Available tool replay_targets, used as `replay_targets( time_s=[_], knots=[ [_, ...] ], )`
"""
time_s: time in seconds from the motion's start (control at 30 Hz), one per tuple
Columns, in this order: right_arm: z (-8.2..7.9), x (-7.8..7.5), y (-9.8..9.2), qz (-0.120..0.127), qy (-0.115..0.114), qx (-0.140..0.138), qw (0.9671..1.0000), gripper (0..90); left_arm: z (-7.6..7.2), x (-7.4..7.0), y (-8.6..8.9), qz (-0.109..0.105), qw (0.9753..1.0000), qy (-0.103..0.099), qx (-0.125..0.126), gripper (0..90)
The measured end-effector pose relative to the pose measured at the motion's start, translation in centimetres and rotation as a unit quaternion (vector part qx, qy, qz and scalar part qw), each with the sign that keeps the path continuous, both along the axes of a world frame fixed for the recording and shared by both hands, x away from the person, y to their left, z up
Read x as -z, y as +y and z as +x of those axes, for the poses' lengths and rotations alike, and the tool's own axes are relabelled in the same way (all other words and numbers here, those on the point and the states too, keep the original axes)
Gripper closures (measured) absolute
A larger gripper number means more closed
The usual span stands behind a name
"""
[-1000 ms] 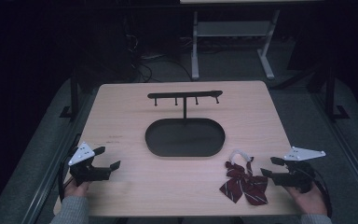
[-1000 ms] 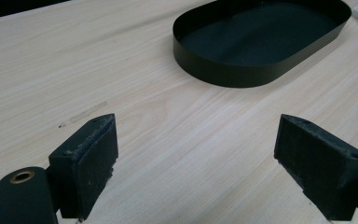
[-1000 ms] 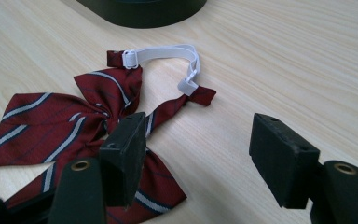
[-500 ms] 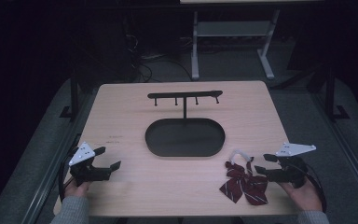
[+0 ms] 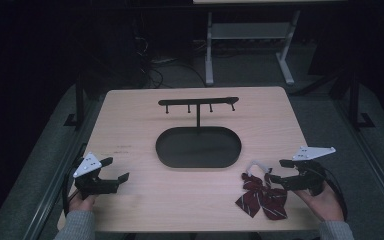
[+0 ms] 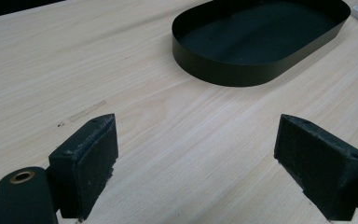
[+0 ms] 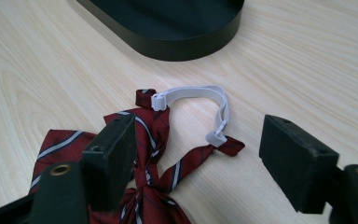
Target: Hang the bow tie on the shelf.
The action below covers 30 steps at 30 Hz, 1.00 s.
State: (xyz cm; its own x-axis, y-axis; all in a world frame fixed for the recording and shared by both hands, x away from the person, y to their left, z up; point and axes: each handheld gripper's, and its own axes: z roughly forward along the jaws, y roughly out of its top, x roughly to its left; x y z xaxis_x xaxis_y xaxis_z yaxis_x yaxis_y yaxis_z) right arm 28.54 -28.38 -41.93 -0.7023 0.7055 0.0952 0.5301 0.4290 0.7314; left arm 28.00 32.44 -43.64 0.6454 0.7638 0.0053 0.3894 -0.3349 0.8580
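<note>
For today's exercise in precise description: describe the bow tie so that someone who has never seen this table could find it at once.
Start at the wooden table and find the black oval tray at its middle. Toward the person's right, near the front edge, the bow tie lies flat by the open right gripper. It is the one cloth thing: dark red with pale stripes, with a white elastic strap.

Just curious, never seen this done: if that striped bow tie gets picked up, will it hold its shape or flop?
Probably flop: the bow tie lies in soft folds flat on the table. Its white elastic strap curls loosely, so it would likely dangle. It looks light.
</note>
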Motion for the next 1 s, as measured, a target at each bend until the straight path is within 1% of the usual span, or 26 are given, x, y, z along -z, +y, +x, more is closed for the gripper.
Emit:
replay_targets(
  time_s=[0.1,0.13,0.23,0.27,0.33,0.37,0.4,0.43,0.53,0.6,0.67,0.77,0.9,0.93,1.0],
  knots=[
    [0.3,-0.2,0.3,-0.001,0.0,-0.002,1.0,26.3,0.0,0.0,0.0,0.0,1.0,0.0,0.0,13.0],
    [0.7,-0.5,0.7,0.005,0.007,0.0,1.0,26.4,0.0,0.0,0.0,0.0,1.0,0.0,0.0,13.0],
    [1.0,-0.6,1.0,0.004,0.006,0.0,1.0,26.3,0.0,0.0,0.0,-0.001,1.0,0.0,-0.001,13.0],
    [1.3,-0.8,1.4,0.002,-0.001,-0.004,1.0,26.3,0.0,0.0,0.1,0.001,1.0,0.0,-0.001,13.0],
    [1.3,-0.9,1.7,-0.002,-0.003,-0.007,1.0,27.2,0.0,0.0,0.1,0.0,1.0,0.0,-0.001,13.0],
    [1.4,-1.0,1.9,-0.01,-0.009,-0.008,0.9999,30.5,0.0,0.0,0.1,0.0,1.0,0.0,-0.001,13.0],
    [1.5,-1.2,2.1,-0.02,-0.011,-0.007,0.9997,32.2,0.0,0.0,0.1,0.0,1.0,0.0,-0.001,13.0],
    [1.6,-1.3,2.3,-0.025,-0.011,-0.006,0.9996,32.9,0.0,0.0,0.1,0.0,1.0,0.0,-0.001,13.0],
    [2.1,-1.6,2.8,-0.02,-0.006,-0.003,0.9998,32.8,0.0,-0.1,0.1,0.001,1.0,-0.001,-0.001,13.0],
    [2.3,-1.6,2.9,-0.017,-0.005,-0.002,0.9998,32.9,0.0,-0.1,0.1,0.0,1.0,-0.001,0.0,13.0],
    [2.6,-1.7,3.2,-0.025,-0.004,-0.003,0.9997,33.4,0.0,-0.1,0.1,-0.001,1.0,0.0,-0.001,13.0],
    [2.9,-1.7,3.4,-0.026,-0.005,-0.004,0.9996,34.1,0.0,-0.1,0.1,0.001,1.0,-0.001,0.001,13.0],
    [3.5,-1.5,3.9,-0.039,-0.015,0.0,0.9991,35.7,0.0,-0.1,0.0,0.0,1.0,-0.002,0.001,13.0],
    [3.7,-1.4,4.0,-0.038,-0.008,0.001,0.9992,36.1,-0.1,-0.1,0.0,-0.001,1.0,-0.002,0.0,13.0],
    [3.8,-1.2,4.1,-0.039,-0.006,0.001,0.9992,36.9,0.0,-0.1,0.0,0.0,1.0,-0.002,0.001,13.0]
  ],
)
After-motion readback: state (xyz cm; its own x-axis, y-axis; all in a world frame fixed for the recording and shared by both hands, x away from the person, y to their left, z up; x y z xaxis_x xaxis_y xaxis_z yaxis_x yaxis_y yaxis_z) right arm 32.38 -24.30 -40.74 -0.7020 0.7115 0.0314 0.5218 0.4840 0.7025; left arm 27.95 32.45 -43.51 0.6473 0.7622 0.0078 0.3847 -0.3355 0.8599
